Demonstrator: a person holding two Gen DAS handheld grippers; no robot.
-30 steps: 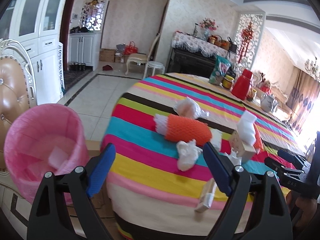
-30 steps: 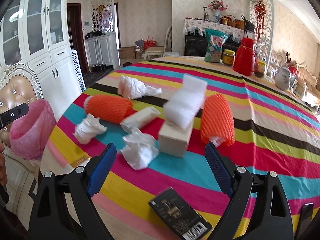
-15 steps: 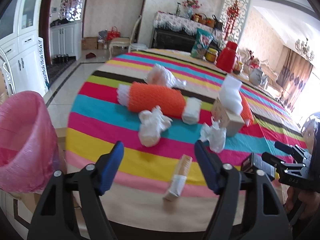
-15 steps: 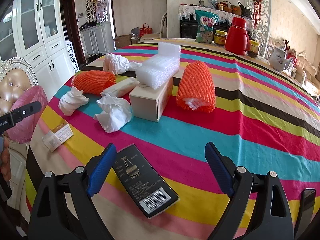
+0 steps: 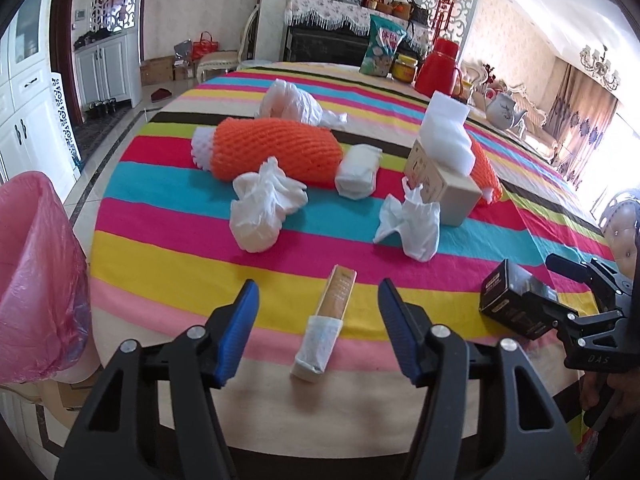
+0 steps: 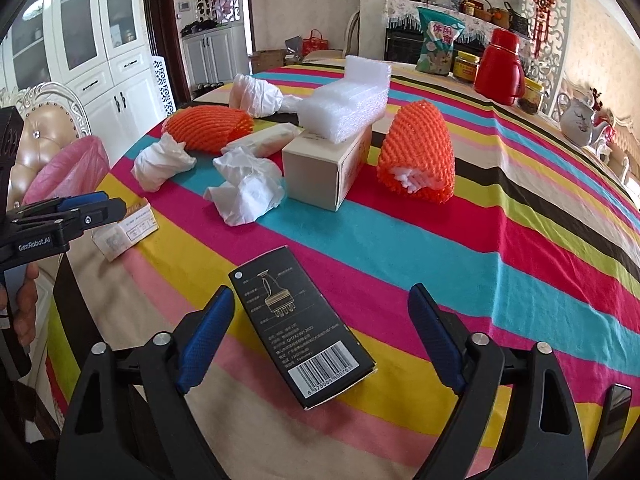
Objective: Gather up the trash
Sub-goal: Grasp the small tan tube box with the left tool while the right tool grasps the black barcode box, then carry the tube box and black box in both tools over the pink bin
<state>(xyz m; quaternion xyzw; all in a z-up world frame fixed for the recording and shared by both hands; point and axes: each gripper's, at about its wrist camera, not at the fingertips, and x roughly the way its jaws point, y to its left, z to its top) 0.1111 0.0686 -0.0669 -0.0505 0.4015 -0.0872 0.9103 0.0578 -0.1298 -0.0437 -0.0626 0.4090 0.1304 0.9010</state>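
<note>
Two hand-held grippers tilt downward side by side: the left hand-held gripper (image 5: 318,308), its blue-padded jaws just closing but still apart and gripping nothing, and the right hand-held gripper (image 6: 320,320), its jaws spread wide, just narrowing slightly.

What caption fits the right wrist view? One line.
Open right gripper over a black box on the striped tablecloth, trash beyond.

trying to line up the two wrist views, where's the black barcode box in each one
Left wrist: the black barcode box sits at the right edge, on the cloth near the table's rim, just in front of the right gripper.
Right wrist: the box lies bottom centre, between the open fingers, closer to the left one.
Shared landmark: the beige carton with white foam on top, mid-table in both.
</note>
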